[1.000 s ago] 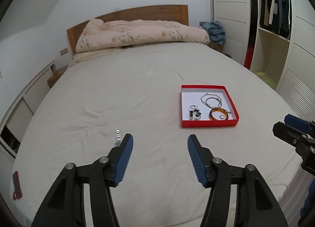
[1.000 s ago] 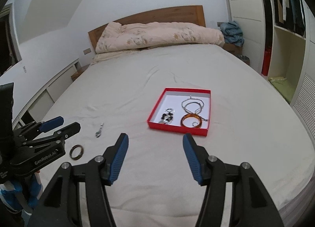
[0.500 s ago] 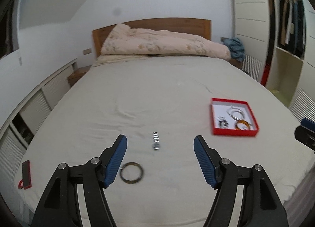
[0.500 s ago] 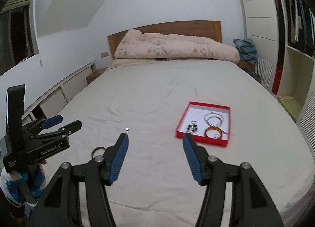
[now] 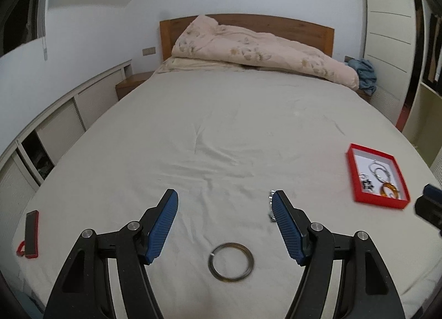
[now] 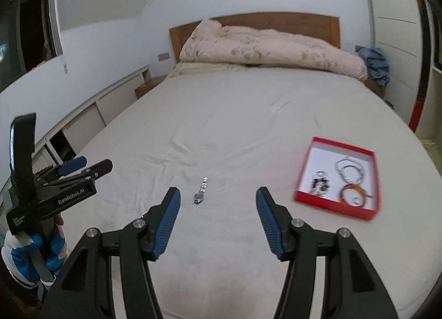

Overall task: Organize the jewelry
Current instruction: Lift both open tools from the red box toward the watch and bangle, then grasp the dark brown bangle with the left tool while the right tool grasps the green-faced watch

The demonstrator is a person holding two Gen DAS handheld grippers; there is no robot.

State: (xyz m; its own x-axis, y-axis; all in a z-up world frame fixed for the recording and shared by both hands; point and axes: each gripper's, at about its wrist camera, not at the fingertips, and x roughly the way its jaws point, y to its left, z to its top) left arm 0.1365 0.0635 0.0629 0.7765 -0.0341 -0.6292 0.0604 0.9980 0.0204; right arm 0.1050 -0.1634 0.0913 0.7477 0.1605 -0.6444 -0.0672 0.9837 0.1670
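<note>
Left wrist view: a dark thin metal bangle ring (image 5: 230, 261) lies flat on the cream bedsheet (image 5: 221, 131), between my wide-open, empty left gripper (image 5: 223, 203) fingers, at six o'clock; my right gripper (image 6: 218, 194) gapes empty too.

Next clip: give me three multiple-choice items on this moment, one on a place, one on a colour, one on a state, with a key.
1. Where does the dark ring lie?
A. in the box
B. on the sheet between the left gripper's fingers
C. on the pillow

2. What colour is the box?
A. red
B. green
C. black

3. How is the right gripper?
A. shut on the watch
B. shut, empty
C. open, empty

Key: B, the ring lies on bare sheet below the left gripper; A, its walls are red; C, its jaws stand apart with the watch lying beyond them.
</note>
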